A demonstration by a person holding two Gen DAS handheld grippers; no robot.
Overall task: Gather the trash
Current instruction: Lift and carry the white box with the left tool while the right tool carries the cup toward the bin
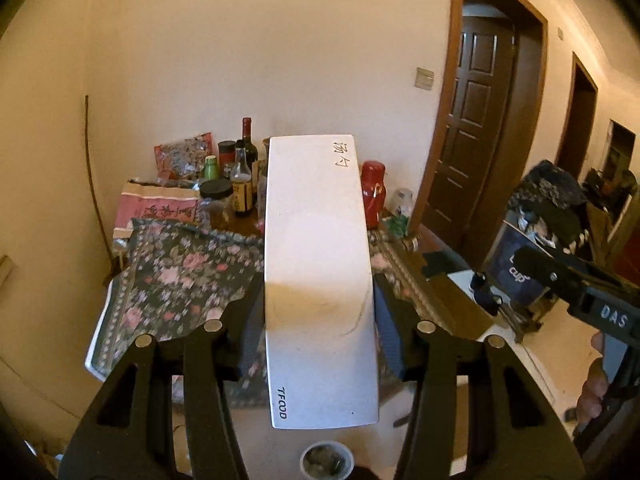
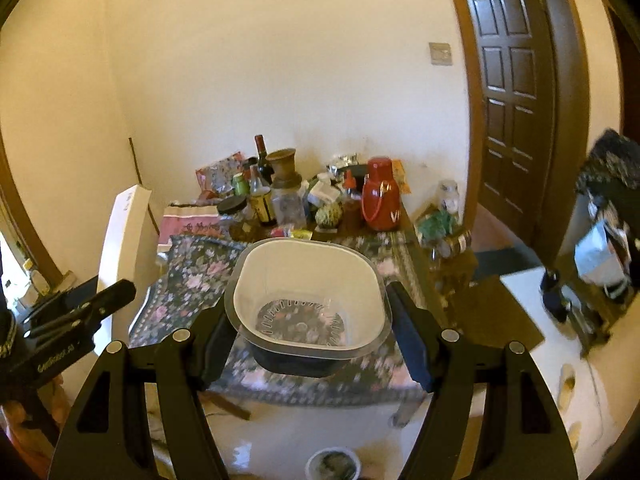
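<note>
My left gripper (image 1: pixel 319 320) is shut on a long white carton (image 1: pixel 318 264) marked TFOOD, held above the floral cloth; the carton also shows at the left of the right wrist view (image 2: pixel 126 248). My right gripper (image 2: pixel 308 320) is shut on a square plastic takeaway container (image 2: pixel 308 292) with a white wall, clear rim and dark base, held above the table's near edge. A small round bin (image 2: pixel 333 464) with dark contents sits on the floor below; it also shows in the left wrist view (image 1: pixel 326 460).
The table has a floral cloth (image 1: pixel 180 276) and, at the back, bottles (image 1: pixel 249 148), jars, a red flask (image 2: pixel 380 196) and snack bags. A brown door (image 2: pixel 516 92) stands to the right. A cluttered stand (image 1: pixel 548 216) is at far right.
</note>
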